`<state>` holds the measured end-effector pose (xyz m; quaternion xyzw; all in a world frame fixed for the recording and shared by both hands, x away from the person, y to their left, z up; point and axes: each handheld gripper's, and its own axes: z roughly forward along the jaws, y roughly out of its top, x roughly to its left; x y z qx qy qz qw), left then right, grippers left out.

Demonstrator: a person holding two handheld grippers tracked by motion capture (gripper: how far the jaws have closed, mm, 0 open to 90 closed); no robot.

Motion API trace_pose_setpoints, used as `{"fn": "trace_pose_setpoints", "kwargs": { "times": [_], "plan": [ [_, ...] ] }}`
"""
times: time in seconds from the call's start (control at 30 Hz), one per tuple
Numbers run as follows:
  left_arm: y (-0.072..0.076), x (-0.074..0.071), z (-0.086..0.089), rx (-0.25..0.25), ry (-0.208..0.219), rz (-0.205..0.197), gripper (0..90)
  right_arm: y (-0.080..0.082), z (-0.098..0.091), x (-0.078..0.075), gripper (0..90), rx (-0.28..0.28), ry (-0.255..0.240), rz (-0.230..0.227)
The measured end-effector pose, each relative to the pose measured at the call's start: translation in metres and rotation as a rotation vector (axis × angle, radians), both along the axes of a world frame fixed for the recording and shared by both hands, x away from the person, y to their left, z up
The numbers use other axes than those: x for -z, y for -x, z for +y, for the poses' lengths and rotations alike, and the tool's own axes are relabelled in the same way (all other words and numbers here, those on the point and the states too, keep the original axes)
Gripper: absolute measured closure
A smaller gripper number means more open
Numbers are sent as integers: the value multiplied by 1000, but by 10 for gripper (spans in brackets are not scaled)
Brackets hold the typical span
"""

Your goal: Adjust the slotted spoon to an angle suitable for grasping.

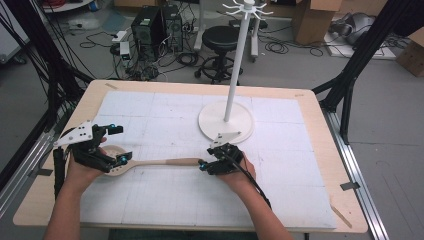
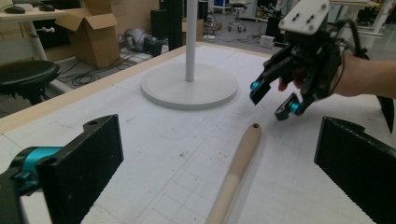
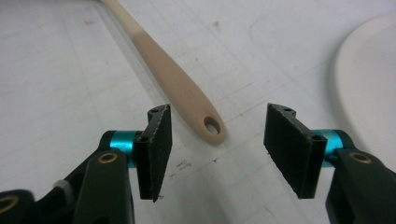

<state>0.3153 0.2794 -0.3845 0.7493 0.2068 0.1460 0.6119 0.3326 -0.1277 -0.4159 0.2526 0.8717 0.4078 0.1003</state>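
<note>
A wooden spoon (image 1: pixel 165 162) lies flat on the white mat, bowl to the left and handle to the right. My left gripper (image 1: pixel 119 144) hovers open over the spoon's bowl (image 1: pixel 114 171). In the left gripper view the handle (image 2: pixel 238 163) runs away between its wide-apart jaws without touching them. My right gripper (image 1: pixel 206 159) is open at the handle's tip. In the right gripper view the handle end (image 3: pixel 177 86) with its hanging hole sits just ahead of the two pads (image 3: pixel 156 144), apart from both. The right gripper (image 2: pixel 275 100) also appears open beyond the handle tip.
A white hook stand (image 1: pixel 230 85) rises from a round base (image 1: pixel 215 125) at the back middle of the mat, just behind the right gripper. Its base (image 3: pixel 369 79) is close on that gripper's right. The wooden table edge (image 1: pixel 200 84) frames the mat; a stool and computers stand beyond.
</note>
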Motion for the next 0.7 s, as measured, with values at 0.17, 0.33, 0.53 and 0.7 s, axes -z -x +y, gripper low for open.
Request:
{"fn": "trace_pose_setpoints", "kwargs": {
  "times": [0.17, 0.33, 0.53, 0.7],
  "plan": [
    [-1, 0, -1, 2, 1, 6, 17, 17, -33, -29, 332, 17, -108, -55],
    [0, 0, -1, 6, 2, 6, 17, 28, -55, -40, 313, 54, -159, -97],
    [0, 0, -3, 9, -8, 12, 17, 38, -80, -47, 286, 79, -201, -139],
    [0, -2, -3, 16, 1, 8, 17, 41, -94, -48, 218, 66, -264, -154]
  ]
}}
